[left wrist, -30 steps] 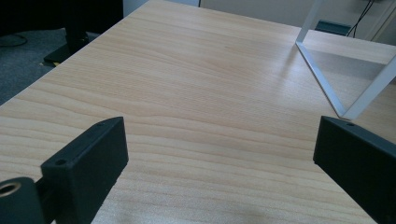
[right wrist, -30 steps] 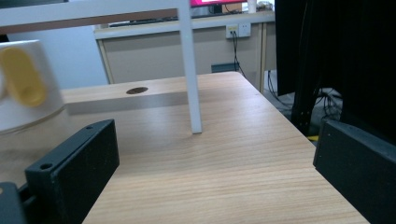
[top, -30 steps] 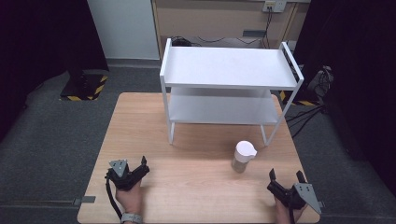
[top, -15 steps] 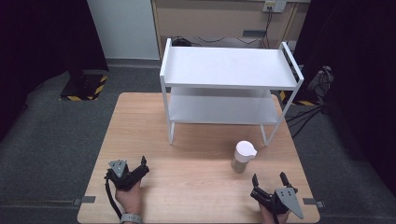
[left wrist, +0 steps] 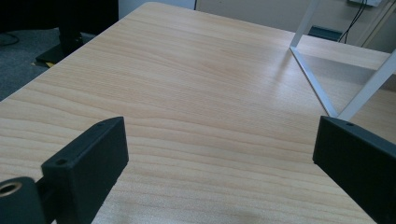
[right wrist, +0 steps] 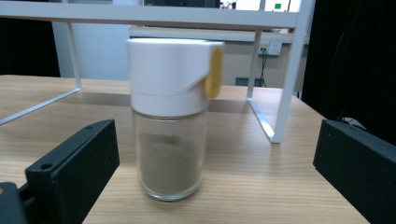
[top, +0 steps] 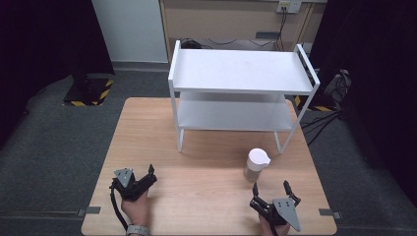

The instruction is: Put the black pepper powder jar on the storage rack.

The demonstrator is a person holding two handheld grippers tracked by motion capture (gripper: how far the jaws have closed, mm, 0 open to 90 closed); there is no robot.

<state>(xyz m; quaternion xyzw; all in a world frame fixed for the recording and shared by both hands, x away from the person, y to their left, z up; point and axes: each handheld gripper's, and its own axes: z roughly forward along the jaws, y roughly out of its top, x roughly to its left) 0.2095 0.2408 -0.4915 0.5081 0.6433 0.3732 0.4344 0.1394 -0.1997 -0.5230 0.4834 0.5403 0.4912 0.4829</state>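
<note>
Surface [top: 196,162] matt light wood grain; jar [right wrist: 169,158] clear glass, glossy white plastic lid [right wrist: 170,74]; my fingers [right wrist: 74,163] matt black plastic.

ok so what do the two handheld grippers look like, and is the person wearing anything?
Both are black. The left gripper and right gripper each carry a grey three-cornered plate on top. A black cable loops from the left one. In the gripper views the jaws are blocky black pads with small screw holes. The left wrist wears a pale band; no sleeves visible.
</note>
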